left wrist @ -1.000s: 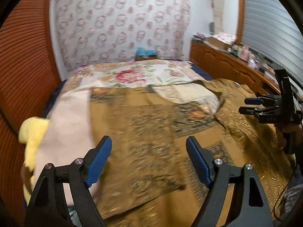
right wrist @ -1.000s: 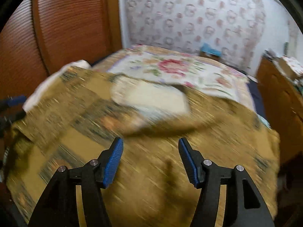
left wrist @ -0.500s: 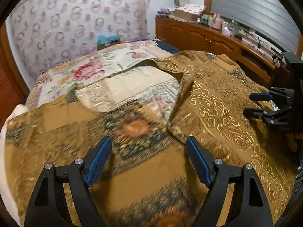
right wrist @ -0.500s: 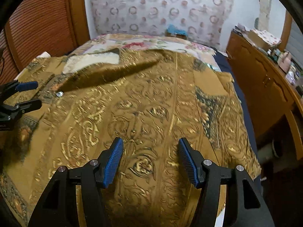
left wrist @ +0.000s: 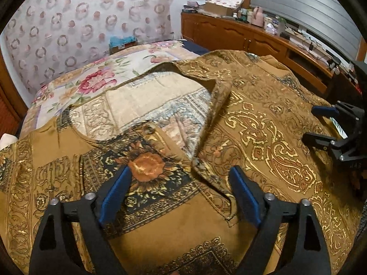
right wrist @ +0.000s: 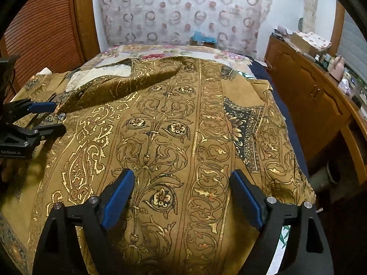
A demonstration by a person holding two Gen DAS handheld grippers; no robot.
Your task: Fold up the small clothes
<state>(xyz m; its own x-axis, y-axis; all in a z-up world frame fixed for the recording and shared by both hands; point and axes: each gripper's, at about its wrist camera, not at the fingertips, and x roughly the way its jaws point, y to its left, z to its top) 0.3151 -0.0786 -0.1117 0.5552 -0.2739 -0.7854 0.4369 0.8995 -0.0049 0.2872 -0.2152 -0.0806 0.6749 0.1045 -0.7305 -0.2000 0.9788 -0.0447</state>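
Observation:
A brown shirt with gold paisley and floral print [left wrist: 263, 123] lies spread over the bed, front side up, its neck opening and pale inner lining [left wrist: 146, 105] showing. My left gripper [left wrist: 181, 192] is open and empty, hovering just above the button placket below the collar. My right gripper [right wrist: 181, 192] is open and empty above the shirt's patterned right panel [right wrist: 183, 126]. Each gripper shows in the other's view: the right one at the right edge [left wrist: 321, 123], the left one at the left edge [right wrist: 43, 116].
A floral bedspread [left wrist: 96, 78] covers the bed beyond the shirt. A wooden dresser [right wrist: 321, 96] with clutter on top runs along the right. A ribbed wooden wardrobe [right wrist: 41, 34] stands on the left. A patterned curtain [right wrist: 179, 9] hangs behind.
Both views have swung and steadied over the shirt. The left gripper has moved right from the shirt's left side to the collar. Both grippers have stayed open.

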